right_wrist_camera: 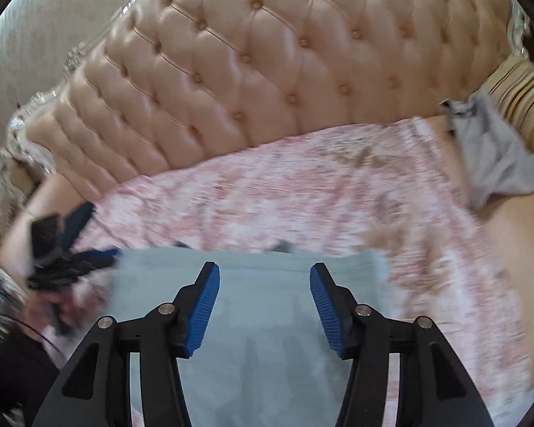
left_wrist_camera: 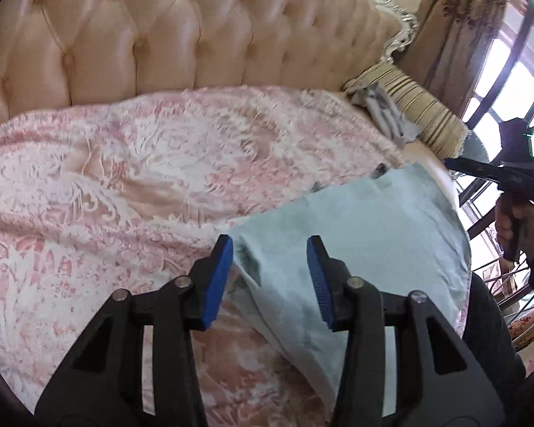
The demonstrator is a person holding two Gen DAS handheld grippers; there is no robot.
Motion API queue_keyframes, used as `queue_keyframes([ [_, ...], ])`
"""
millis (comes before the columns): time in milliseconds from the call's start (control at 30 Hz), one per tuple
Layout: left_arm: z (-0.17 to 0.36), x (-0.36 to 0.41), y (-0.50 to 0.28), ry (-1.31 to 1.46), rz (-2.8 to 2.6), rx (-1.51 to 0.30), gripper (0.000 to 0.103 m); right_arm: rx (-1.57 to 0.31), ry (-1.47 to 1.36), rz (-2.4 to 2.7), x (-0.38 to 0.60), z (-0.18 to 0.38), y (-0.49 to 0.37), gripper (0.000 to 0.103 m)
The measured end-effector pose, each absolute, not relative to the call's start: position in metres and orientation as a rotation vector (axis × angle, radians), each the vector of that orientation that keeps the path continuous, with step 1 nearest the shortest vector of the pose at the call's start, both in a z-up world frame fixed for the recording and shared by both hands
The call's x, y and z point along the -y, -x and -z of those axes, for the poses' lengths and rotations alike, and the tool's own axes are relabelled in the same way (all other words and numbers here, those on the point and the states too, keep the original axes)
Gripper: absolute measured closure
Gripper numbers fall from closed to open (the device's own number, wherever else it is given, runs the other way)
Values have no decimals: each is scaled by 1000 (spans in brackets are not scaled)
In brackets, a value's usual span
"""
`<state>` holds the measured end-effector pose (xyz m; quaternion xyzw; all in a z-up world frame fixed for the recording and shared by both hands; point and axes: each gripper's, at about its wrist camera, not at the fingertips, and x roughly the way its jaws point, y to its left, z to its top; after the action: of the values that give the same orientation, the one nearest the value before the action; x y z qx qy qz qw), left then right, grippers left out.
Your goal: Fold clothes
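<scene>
A pale blue-green garment (left_wrist_camera: 366, 235) lies folded flat on the pink patterned bedspread (left_wrist_camera: 124, 178). My left gripper (left_wrist_camera: 270, 245) hovers open over the garment's left edge, holding nothing. In the right wrist view the same garment (right_wrist_camera: 260, 320) fills the lower middle, and my right gripper (right_wrist_camera: 265, 274) stands open above it, empty. The left gripper (right_wrist_camera: 89, 249) shows blurred at the garment's left corner. The right gripper (left_wrist_camera: 498, 174) appears at the far right of the left wrist view, held by a hand.
A tufted peach headboard (right_wrist_camera: 267, 71) runs along the back. A grey garment (right_wrist_camera: 495, 156) lies crumpled by a striped gold pillow (right_wrist_camera: 523, 106) at the right. Windows and a curtain (left_wrist_camera: 459, 17) stand beyond the bed's right edge.
</scene>
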<state>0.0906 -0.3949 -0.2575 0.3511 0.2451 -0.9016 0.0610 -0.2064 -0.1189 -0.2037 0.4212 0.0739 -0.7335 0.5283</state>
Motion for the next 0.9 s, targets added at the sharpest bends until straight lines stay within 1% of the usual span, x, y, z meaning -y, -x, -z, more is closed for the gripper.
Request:
queue_keyframes([
  [33,260,396,-88,-1076,2721,-755,64,-149,-1009,1730,123,204,202,48],
  [233,273,404,-71,-1156,2677,-837,70,-152,-1035,1674,139,219,188,48],
  [333,275,406,-64,-1191,2669,-829,71,-158,-1042,1665,142,224,185,48],
  [433,265,398,-60,-1176,2690,-677,70,-164,-1049,1655,146,230,182,48],
  [500,255,395,-62,-1118,2725,-649,70,-168,-1054,1649,148,234,180,47],
  [667,270,408,-61,-1154,2648,-745,69,-145,-1050,1646,148,234,179,47],
  [900,267,403,-62,-1136,2678,-769,69,-119,-1088,1637,144,243,176,45],
])
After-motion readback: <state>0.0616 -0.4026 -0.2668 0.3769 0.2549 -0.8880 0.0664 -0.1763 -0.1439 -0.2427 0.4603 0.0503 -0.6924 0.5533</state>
